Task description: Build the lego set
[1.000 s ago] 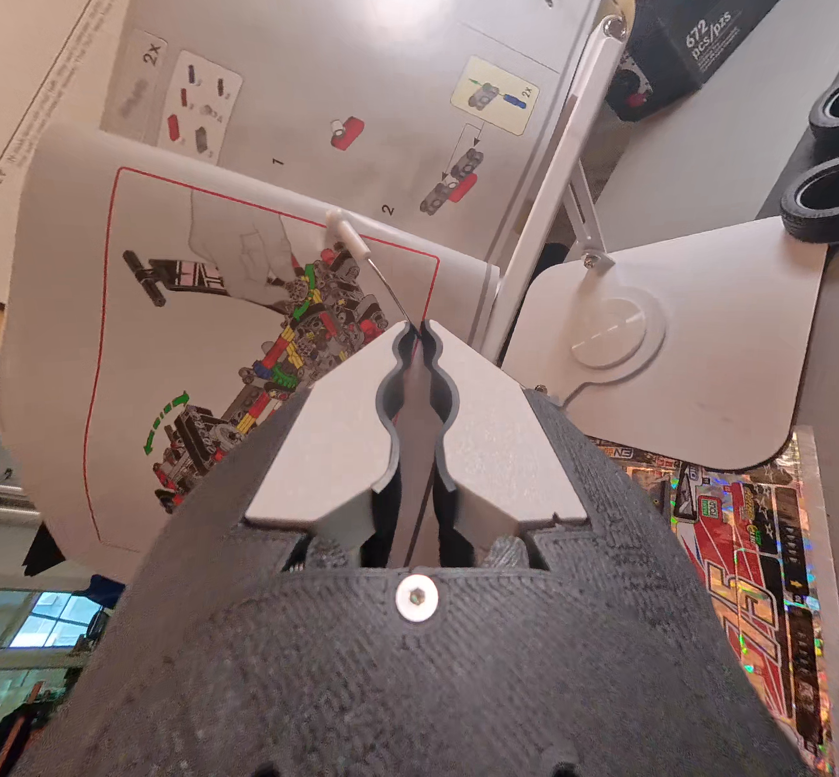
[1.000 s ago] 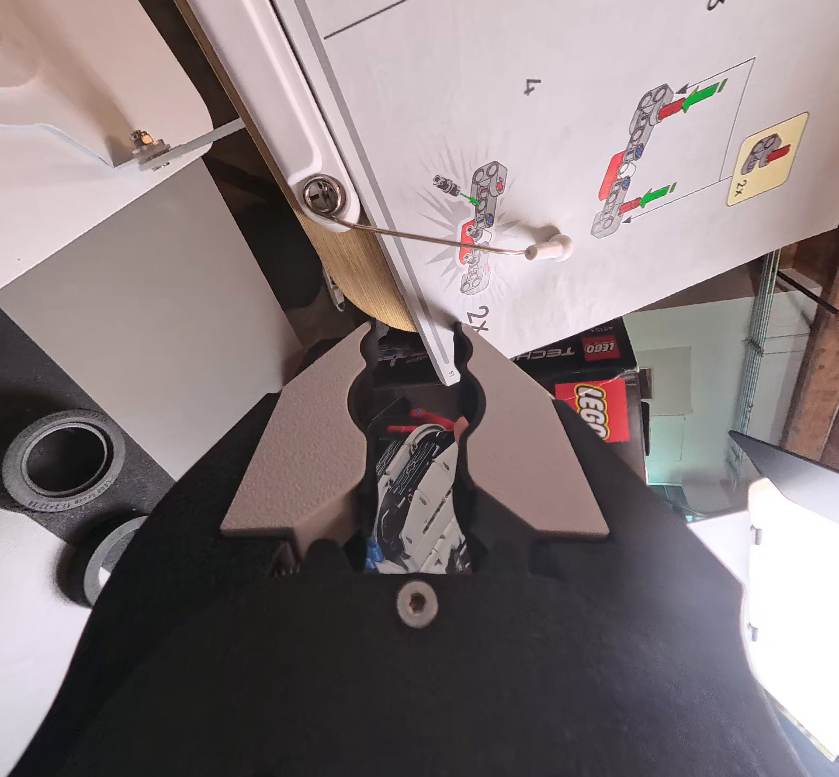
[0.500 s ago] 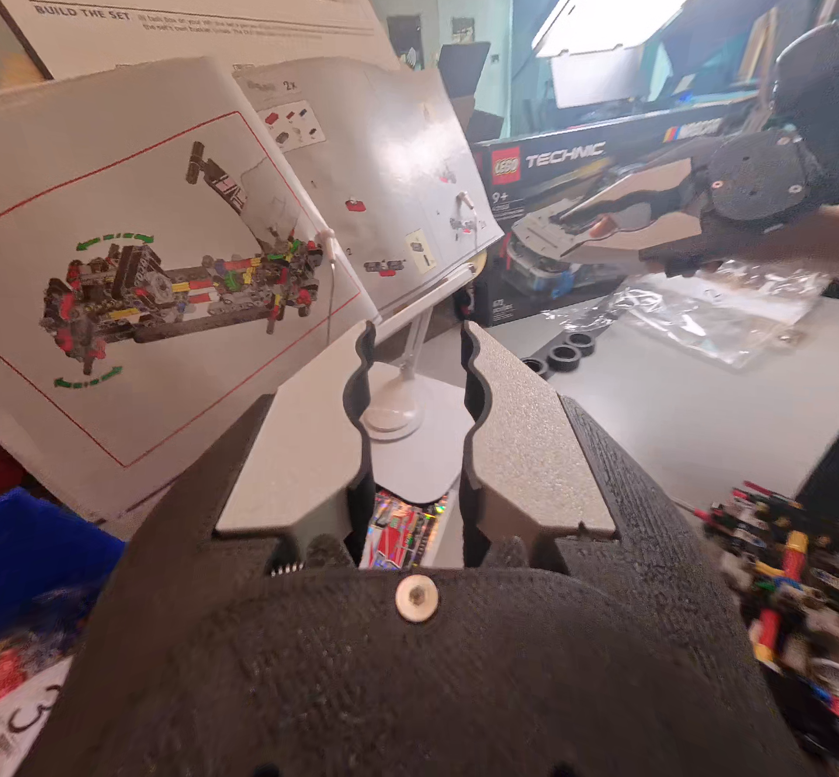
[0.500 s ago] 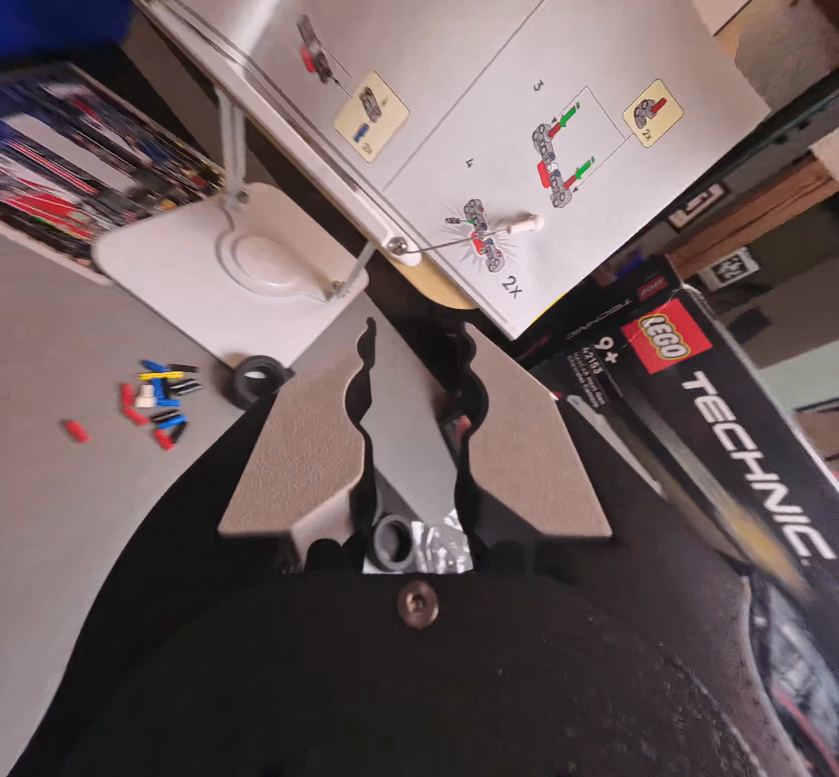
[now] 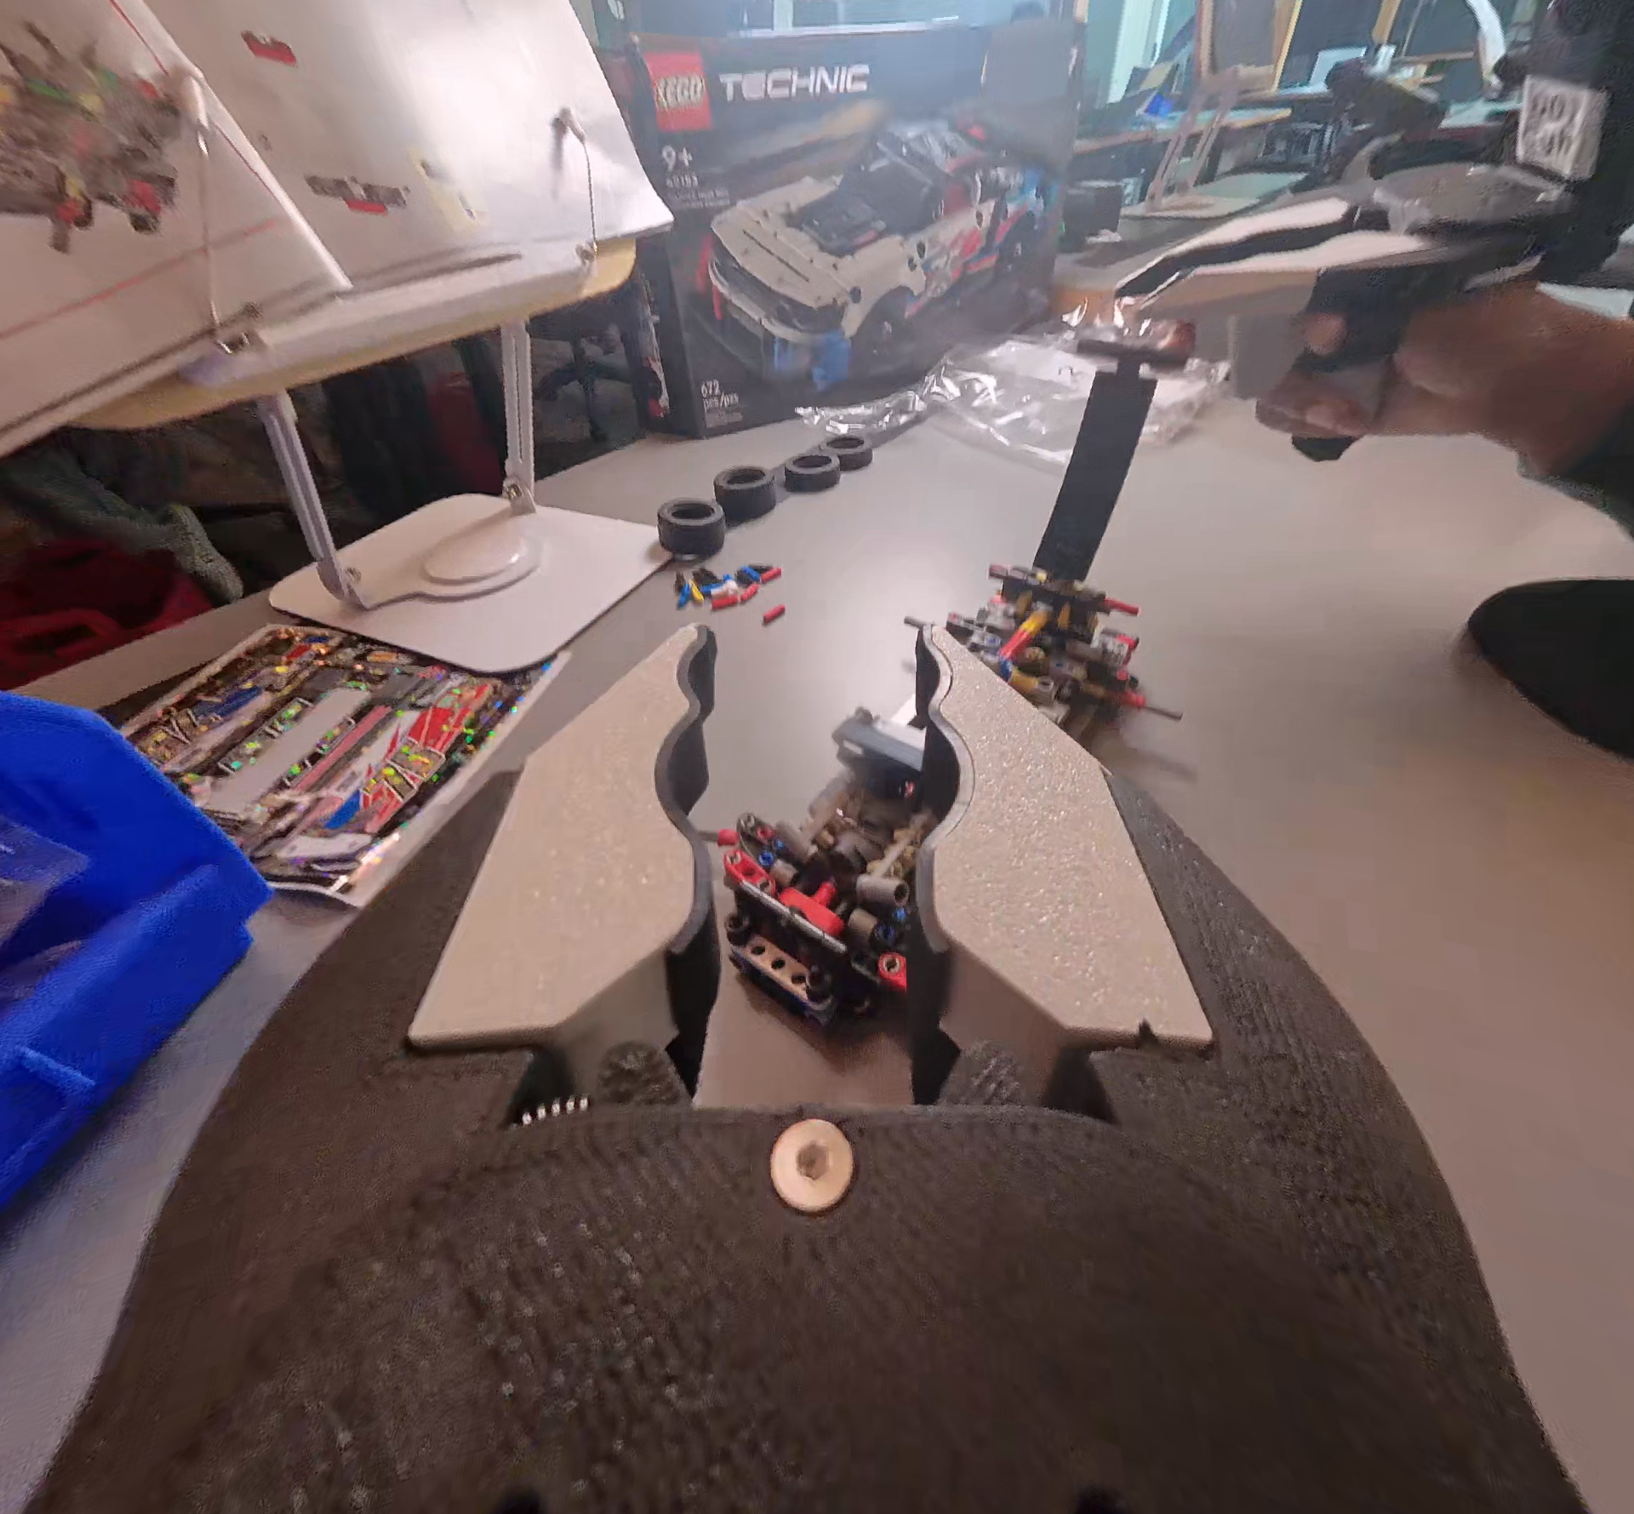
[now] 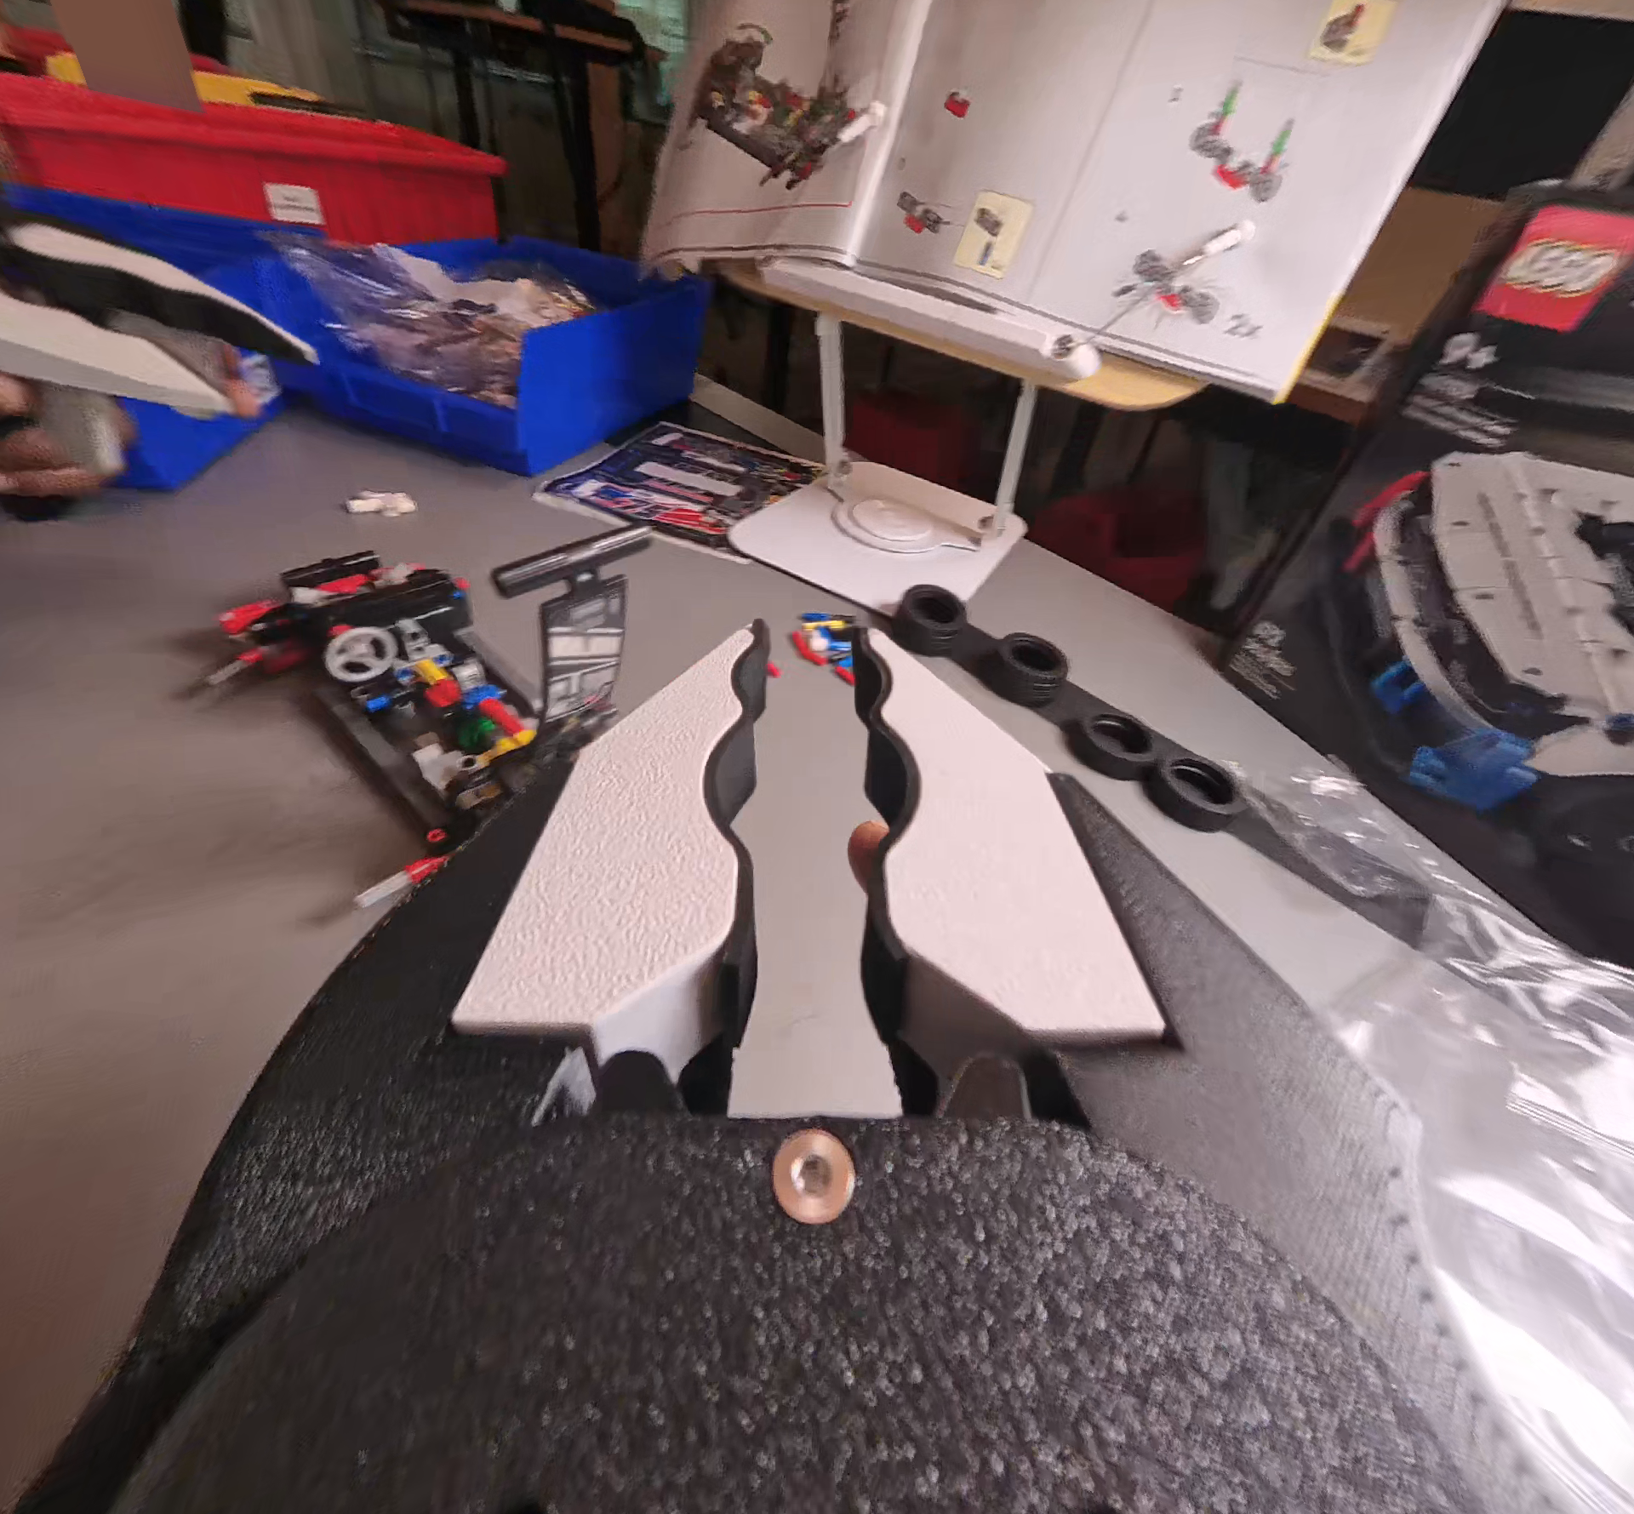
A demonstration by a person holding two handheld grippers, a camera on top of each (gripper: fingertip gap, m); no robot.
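Left wrist view, from left to right: a blue bin (image 5: 106, 897) at the left edge of the worktop (image 5: 1282, 853); a glittering sticker sheet (image 5: 327, 738) just beside it, touching the white base of the book stand (image 5: 477, 578), which carries the open instruction booklet (image 5: 354, 101) above the worktop; four black tyres (image 5: 765, 481) in a row near the far edge, in front of the set's box (image 5: 849, 234); a cluster of small loose pins (image 5: 721, 585) just this side of the tyres; the left gripper (image 5: 809, 658), jaws apart and holding nothing, poised over the partly built chassis (image 5: 831, 888), which lies on the worktop between the fingers as seen; its further part (image 5: 1052, 649) carries a black upright panel (image 5: 1096, 472); at far right the right gripper (image 5: 1141, 291), held in a hand (image 5: 1450, 375) above the worktop.

Right wrist view, from left to right: the left gripper (image 6: 265, 375) at the left margin, before the blue bin (image 6: 495, 357); the chassis (image 6: 416, 676) lying flat, well clear of the fingers; the right gripper (image 6: 809, 640), jaws parted and empty, aimed toward the loose pins (image 6: 827, 640); the tyres (image 6: 1070, 711) to its right; clear plastic bags (image 6: 1459, 1029) at the near right corner; focus is soft throughout.
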